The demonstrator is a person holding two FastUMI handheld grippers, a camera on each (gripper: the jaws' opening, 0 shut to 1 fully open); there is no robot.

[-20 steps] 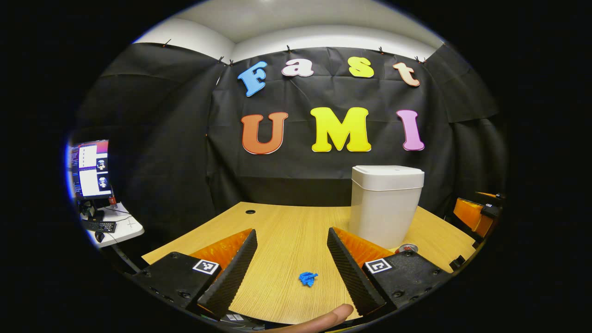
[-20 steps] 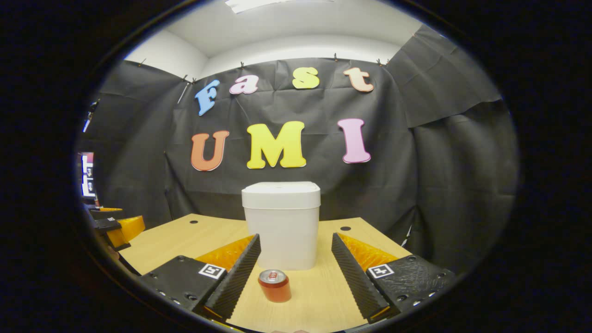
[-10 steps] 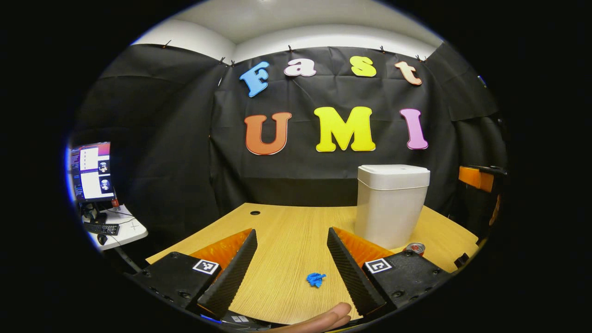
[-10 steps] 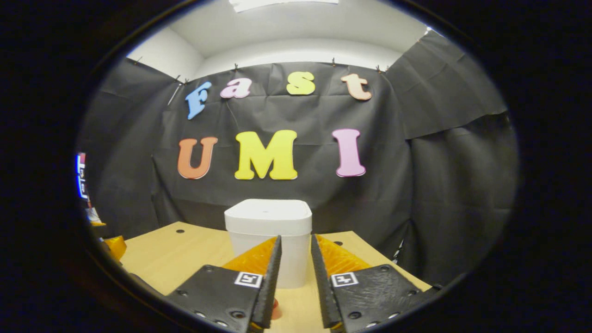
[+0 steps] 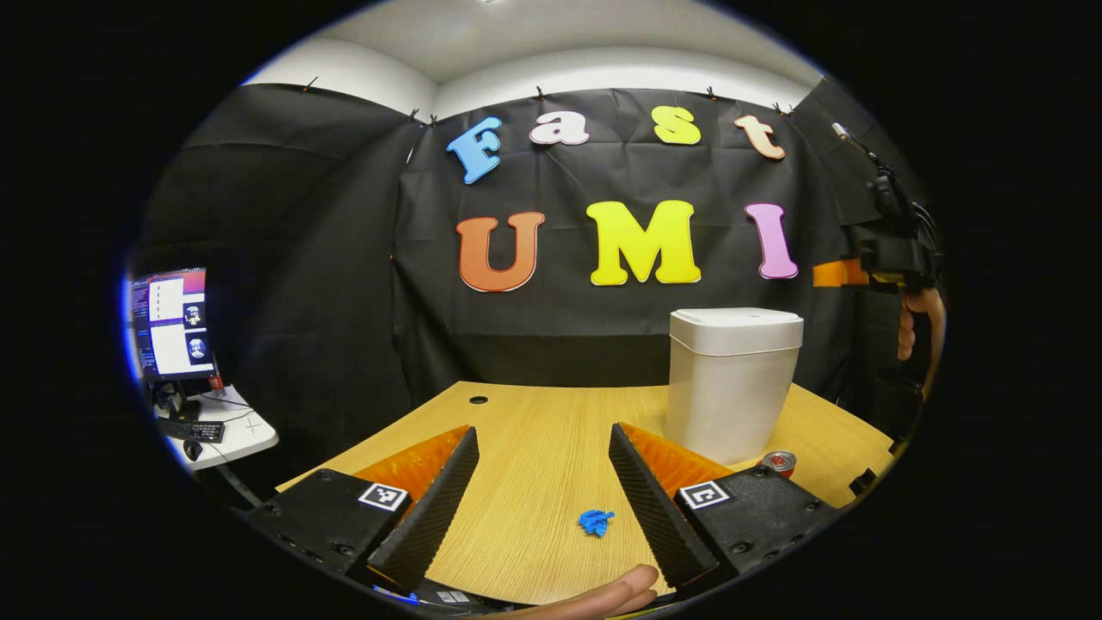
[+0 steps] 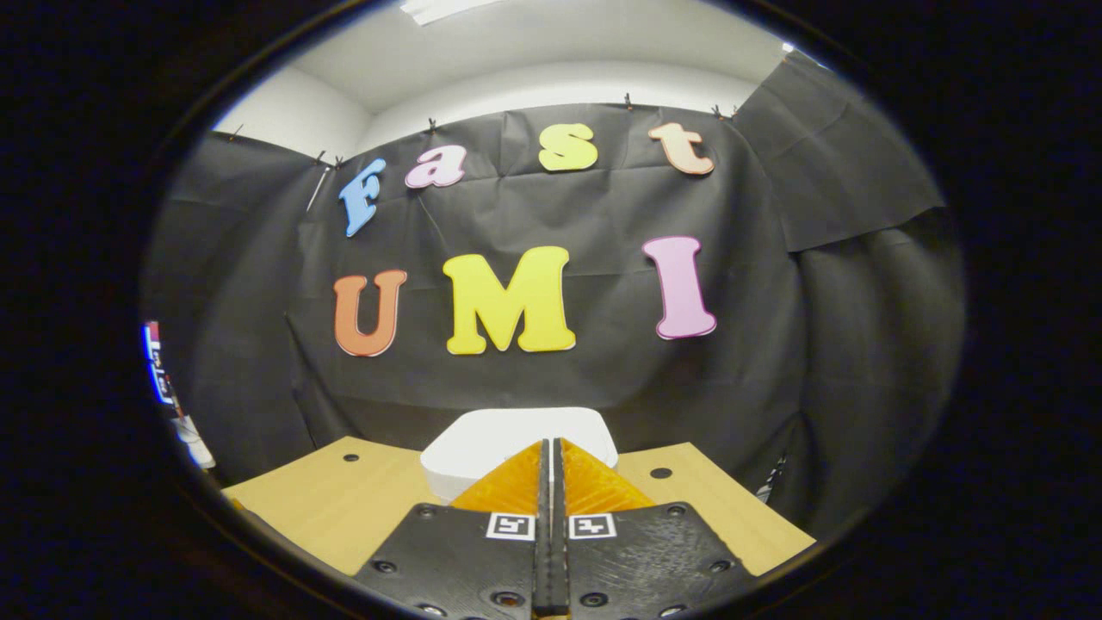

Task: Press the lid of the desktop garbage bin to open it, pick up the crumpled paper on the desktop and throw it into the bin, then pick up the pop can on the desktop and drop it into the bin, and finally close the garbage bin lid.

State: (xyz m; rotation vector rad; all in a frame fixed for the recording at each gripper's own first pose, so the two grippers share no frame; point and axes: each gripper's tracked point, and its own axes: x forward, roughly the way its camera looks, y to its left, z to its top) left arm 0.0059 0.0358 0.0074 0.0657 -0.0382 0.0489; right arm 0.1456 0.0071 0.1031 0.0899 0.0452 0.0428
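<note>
A white desktop garbage bin (image 5: 732,379) stands on a wooden desk (image 5: 534,430), its lid (image 6: 516,435) down and shut. In the right gripper view, the right gripper (image 6: 548,461) has its two fingers pressed together with nothing between them, raised above the near edge of the lid. In the left gripper view, the left gripper (image 5: 542,482) hovers low over the desk with its fingers wide apart and empty. Between them, nearer the right finger, lies a small blue crumpled paper (image 5: 596,522). A red pop can (image 5: 778,463) stands just beside the bin, at its near right corner. A person's hand (image 5: 919,323) shows at the far right.

The lid press looks to be the step at hand. Likely risks: pressing off-centre could slide or tip the light bin towards the can, or the closed fingertips could slip off the smooth lid without releasing it.
</note>
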